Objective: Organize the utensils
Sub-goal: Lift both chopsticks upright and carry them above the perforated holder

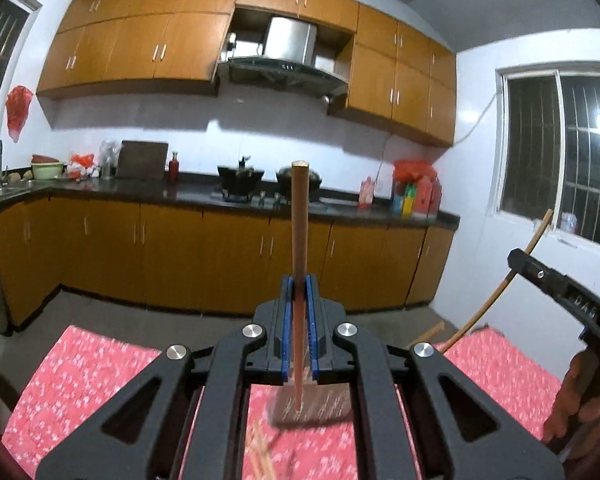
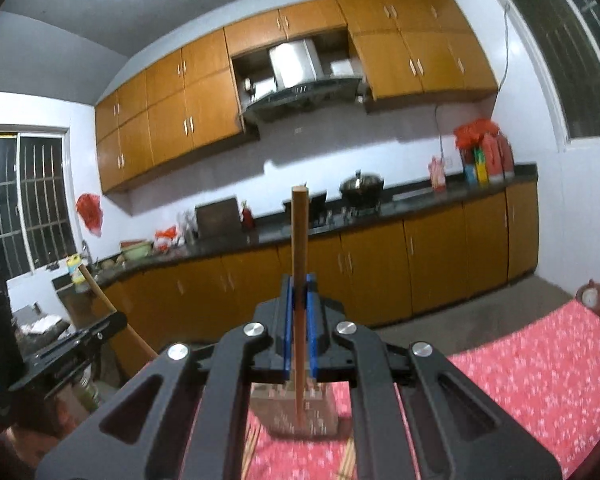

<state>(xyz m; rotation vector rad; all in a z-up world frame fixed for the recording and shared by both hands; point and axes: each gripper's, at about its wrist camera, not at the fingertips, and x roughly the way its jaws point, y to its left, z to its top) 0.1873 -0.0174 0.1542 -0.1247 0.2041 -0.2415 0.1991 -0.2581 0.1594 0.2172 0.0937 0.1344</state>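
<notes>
My left gripper point(image 1: 299, 280) is shut on a brown wooden chopstick point(image 1: 299, 216) that stands upright between the blue pads, its lower end over a brown slotted utensil holder point(image 1: 312, 404) on the red floral table. My right gripper point(image 2: 299, 280) is shut on another wooden chopstick point(image 2: 299, 232), also upright, its lower tip at the brown holder point(image 2: 296, 412). The right gripper and its chopstick point(image 1: 500, 280) show at the right of the left wrist view. The left gripper's chopstick point(image 2: 116, 312) shows at the left of the right wrist view. Loose chopsticks point(image 2: 252, 448) lie on the cloth.
The table wears a red floral cloth point(image 1: 92, 376) point(image 2: 532, 372). Behind stand orange kitchen cabinets point(image 1: 204, 256), a dark counter with woks point(image 1: 240, 180), a range hood point(image 1: 284, 68) and barred windows point(image 1: 560, 152). A red gas cylinder point(image 2: 594, 298) stands on the floor.
</notes>
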